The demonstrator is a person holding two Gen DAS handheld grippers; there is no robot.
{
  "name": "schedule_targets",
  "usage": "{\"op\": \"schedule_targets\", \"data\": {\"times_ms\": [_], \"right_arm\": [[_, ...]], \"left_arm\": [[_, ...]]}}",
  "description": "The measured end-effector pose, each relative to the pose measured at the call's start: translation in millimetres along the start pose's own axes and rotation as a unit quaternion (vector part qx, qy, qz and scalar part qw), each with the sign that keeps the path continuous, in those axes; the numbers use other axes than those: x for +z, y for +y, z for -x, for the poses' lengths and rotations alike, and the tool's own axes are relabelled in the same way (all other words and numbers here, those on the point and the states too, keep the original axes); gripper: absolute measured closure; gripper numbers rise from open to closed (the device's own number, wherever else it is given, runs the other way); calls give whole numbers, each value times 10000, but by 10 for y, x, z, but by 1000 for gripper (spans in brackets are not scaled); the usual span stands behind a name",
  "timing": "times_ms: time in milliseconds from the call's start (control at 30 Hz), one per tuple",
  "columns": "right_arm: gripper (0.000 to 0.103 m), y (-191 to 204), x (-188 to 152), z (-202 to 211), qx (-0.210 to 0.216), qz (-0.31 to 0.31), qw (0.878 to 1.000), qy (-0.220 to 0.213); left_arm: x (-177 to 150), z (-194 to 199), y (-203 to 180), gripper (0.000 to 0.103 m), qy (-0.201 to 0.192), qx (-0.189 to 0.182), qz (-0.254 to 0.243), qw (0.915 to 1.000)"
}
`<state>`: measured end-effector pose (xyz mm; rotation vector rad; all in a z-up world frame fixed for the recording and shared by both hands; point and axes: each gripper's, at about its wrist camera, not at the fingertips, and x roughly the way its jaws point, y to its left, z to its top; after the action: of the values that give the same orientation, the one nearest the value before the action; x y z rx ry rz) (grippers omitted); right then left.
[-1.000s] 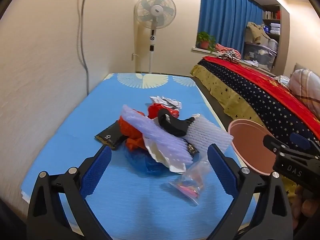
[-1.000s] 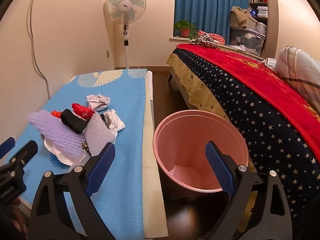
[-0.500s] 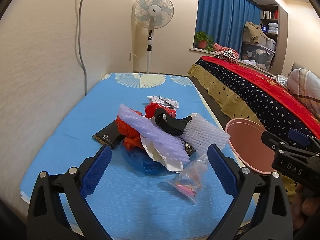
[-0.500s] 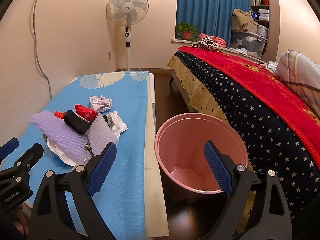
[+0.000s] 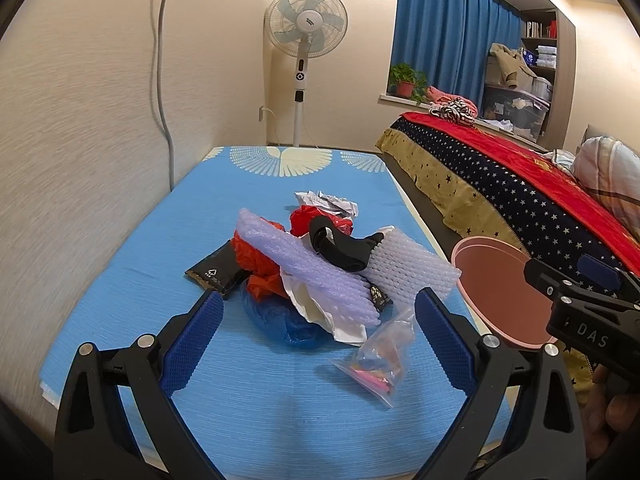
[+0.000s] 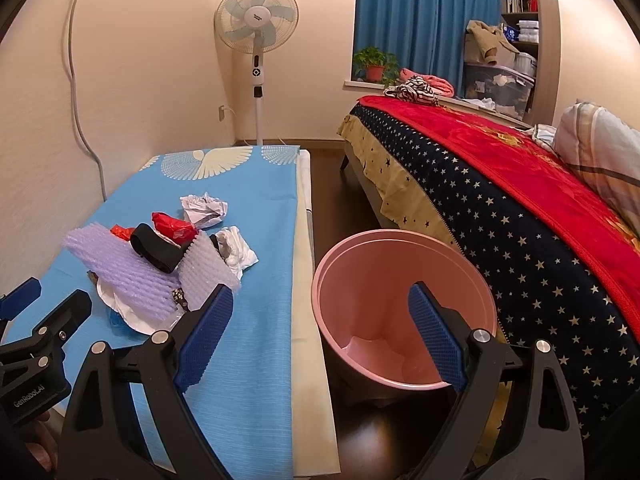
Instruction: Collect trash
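both the left gripper (image 5: 316,340) and right gripper (image 6: 320,336) were spread empty; best to pinch the clear bag (image 5: 380,354) nearest the pink bin (image 6: 404,312) by its loose top.

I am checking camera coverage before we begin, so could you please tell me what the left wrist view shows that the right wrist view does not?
Only the left wrist view shows the clear zip bag, the black packet and the blue plastic bag at the near side of the pile. Only the right wrist view shows inside the pink bin, which looks empty, and the dark floor. Both show the purple bubble wrap, the crumpled paper, the fan and both open claws: left claw, right claw.
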<state>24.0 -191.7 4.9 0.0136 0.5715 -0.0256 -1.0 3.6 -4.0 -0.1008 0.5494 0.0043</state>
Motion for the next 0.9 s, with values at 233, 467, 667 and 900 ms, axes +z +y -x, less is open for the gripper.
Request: {"op": "schedule_targets", "data": {"times_ms": [233, 467, 667, 900], "right_arm": [[15, 8, 9, -2, 2, 19, 10000, -6], [15, 14, 14, -7, 0, 22, 10000, -6], [15, 16, 15, -6, 3, 17, 10000, -3], [15, 26, 14, -8, 4, 31, 10000, -8]], "left_arm": [[-1, 9, -5, 10, 6, 0, -9, 10000], [-2, 10, -7, 10, 2, 1, -11, 10000], [-3, 11, -8, 11, 7, 2, -9, 10000], [-1, 9, -11, 11, 11, 0, -21, 10000]]}}
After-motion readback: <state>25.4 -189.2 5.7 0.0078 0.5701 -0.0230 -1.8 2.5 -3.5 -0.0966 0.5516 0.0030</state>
